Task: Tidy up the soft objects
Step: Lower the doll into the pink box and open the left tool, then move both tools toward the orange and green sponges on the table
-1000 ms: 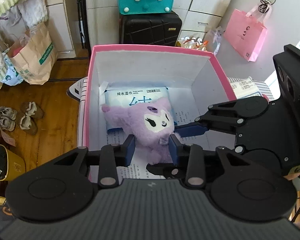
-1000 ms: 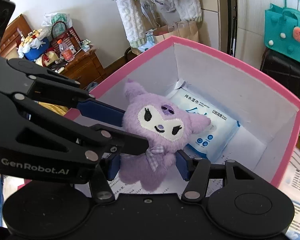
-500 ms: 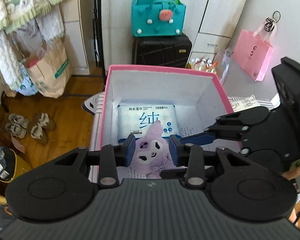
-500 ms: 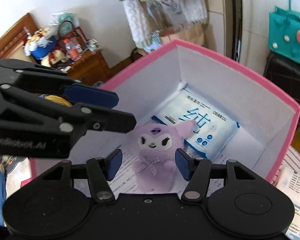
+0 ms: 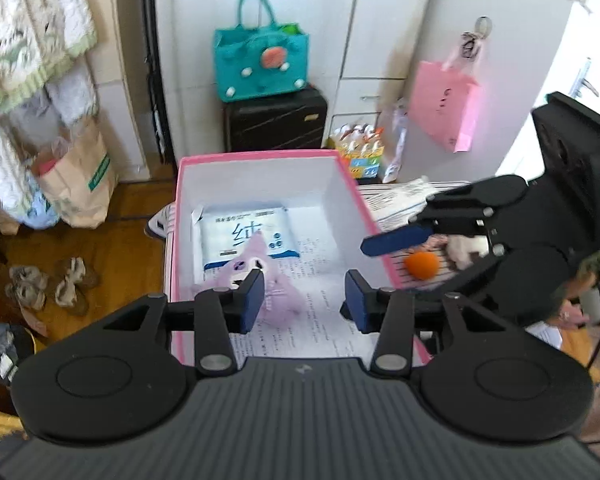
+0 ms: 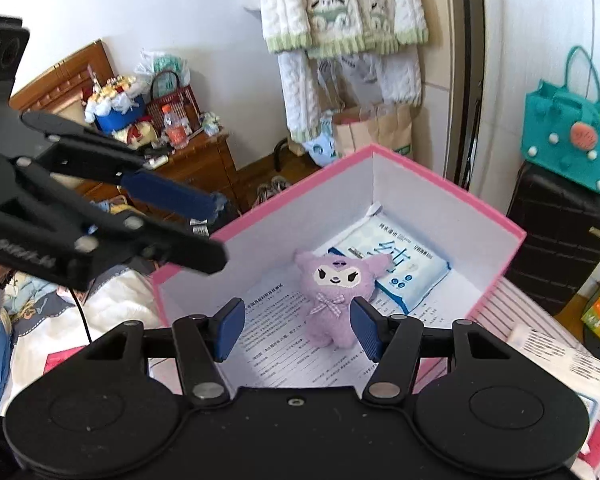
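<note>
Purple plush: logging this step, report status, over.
Left gripper and right gripper: jaws open, empty. Purple plush lies in pink box, partly on wipes pack. Nothing blocking.

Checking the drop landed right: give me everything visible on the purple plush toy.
The purple plush toy is fuzzy lilac with pointed ears, a white face patch with dark eyes, and a gingham bow at the neck. It lies face up inside the pink box, resting on printed paper, its head overlapping the wet wipes pack. Neither the right gripper nor the left gripper touches it; both are open above it.
</note>
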